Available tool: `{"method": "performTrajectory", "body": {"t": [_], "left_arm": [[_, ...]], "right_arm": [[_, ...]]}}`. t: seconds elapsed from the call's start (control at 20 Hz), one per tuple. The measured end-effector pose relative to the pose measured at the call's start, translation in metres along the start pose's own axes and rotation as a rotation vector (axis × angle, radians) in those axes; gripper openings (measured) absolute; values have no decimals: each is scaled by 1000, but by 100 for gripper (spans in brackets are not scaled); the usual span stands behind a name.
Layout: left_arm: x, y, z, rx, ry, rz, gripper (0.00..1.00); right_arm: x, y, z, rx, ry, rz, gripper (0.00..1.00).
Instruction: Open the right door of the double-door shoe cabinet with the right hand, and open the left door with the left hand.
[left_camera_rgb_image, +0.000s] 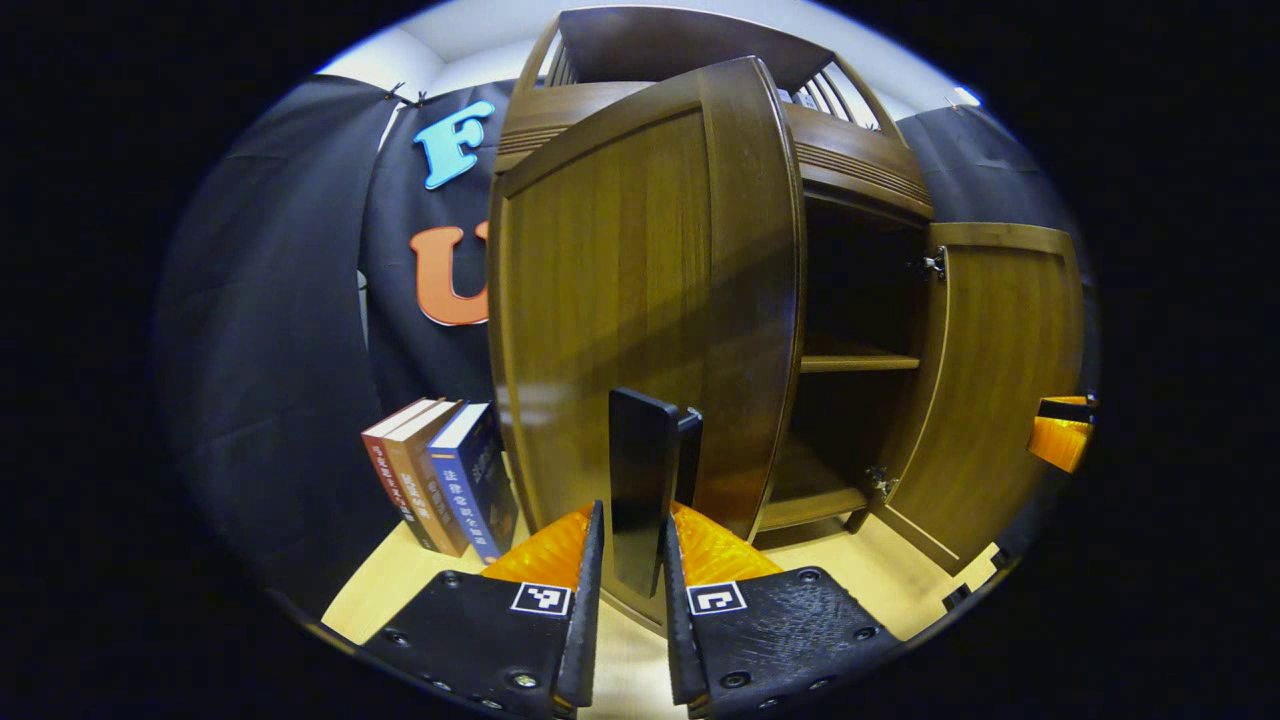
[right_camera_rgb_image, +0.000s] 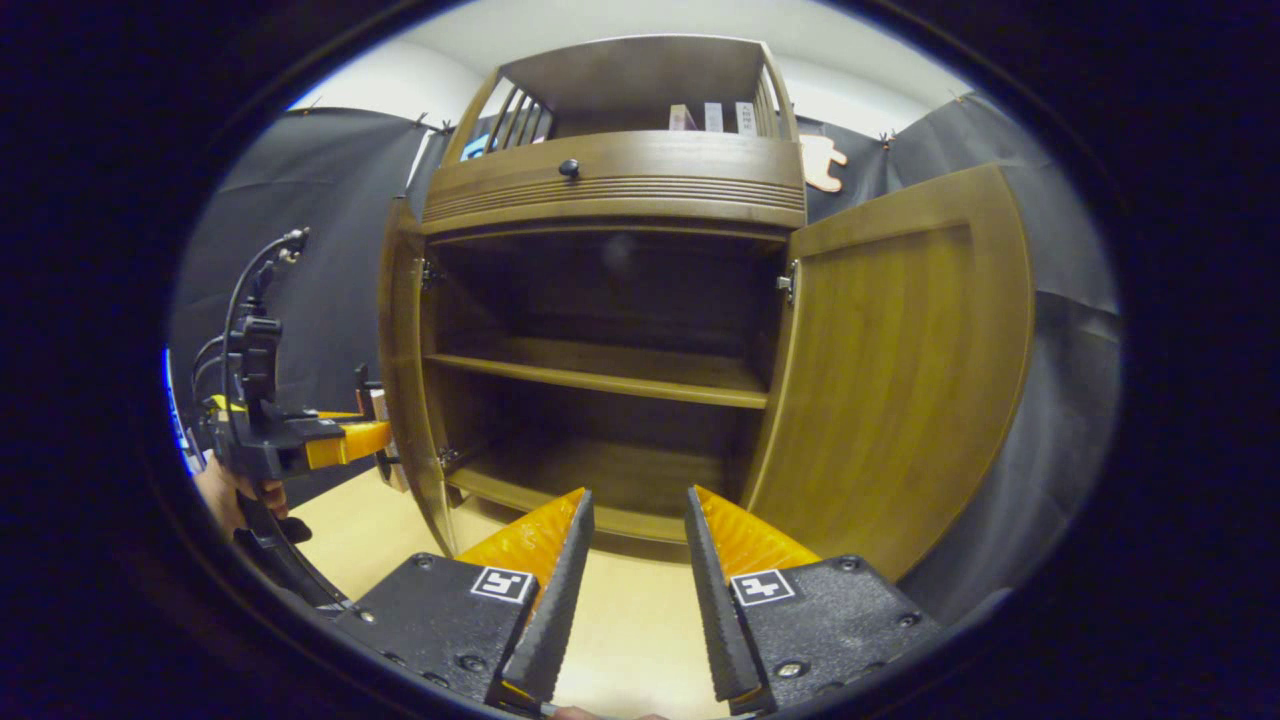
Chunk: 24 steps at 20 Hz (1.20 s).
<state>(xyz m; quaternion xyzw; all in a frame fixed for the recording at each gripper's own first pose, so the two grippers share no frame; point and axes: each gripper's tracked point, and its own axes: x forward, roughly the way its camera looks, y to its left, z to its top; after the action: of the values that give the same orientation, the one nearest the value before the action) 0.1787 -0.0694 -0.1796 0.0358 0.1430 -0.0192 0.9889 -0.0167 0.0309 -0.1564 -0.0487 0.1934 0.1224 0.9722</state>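
The brown wooden shoe cabinet (right_camera_rgb_image: 610, 170) stands with both doors swung open, showing a dark inside with a shelf (right_camera_rgb_image: 600, 375). In the left gripper view the left door (left_camera_rgb_image: 620, 250) fills the middle, and my left gripper (left_camera_rgb_image: 633, 515) is shut on its dark upright handle (left_camera_rgb_image: 640, 470). The right door (left_camera_rgb_image: 1000, 380) stands wide open beyond it. In the right gripper view my right gripper (right_camera_rgb_image: 637, 500) is open with nothing between its fingers, in front of the cabinet's bottom shelf. The right door (right_camera_rgb_image: 900, 370) hangs to its right, apart from it. The left door (right_camera_rgb_image: 405, 380) shows edge-on.
Three books (left_camera_rgb_image: 440, 480) lean on the light wooden floor (left_camera_rgb_image: 400, 590) left of the cabinet. A hand (right_camera_rgb_image: 225, 495) holds the left gripper (right_camera_rgb_image: 345, 440) at the left edge. The right gripper (left_camera_rgb_image: 1062, 435) shows at the far right. More books (right_camera_rgb_image: 710, 117) sit on the top rack.
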Motion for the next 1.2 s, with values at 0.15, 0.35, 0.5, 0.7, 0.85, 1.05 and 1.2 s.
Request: {"method": "performTrajectory", "body": {"t": [0.15, 0.35, 0.5, 0.7, 0.85, 1.05, 1.2], "left_arm": [[-6, 12, -1, -3, -2, 38, 28], [-11, 24, -2, -1, -10, 75, 28], [-14, 42, -2, 3, -17, 116, 28], [-18, 59, -3, -32, -21, 159, 27], [-20, 66, -5, -67, -21, 153, 21], [-20, 67, -4, -93, -21, 127, 10], [-24, 72, -6, -72, -15, 127, 15]], "right_arm": [[4, 4, -1, 17, 0, 5, 65], [9, 8, -2, 38, 5, 0, 67], [13, 9, -3, 42, 10, -10, 72], [20, 16, 1, 37, 6, -13, 74], [25, 27, 3, 29, 5, -3, 75], [28, 38, 7, 16, 2, 5, 74], [31, 40, 5, 11, 14, 5, 79]]}}
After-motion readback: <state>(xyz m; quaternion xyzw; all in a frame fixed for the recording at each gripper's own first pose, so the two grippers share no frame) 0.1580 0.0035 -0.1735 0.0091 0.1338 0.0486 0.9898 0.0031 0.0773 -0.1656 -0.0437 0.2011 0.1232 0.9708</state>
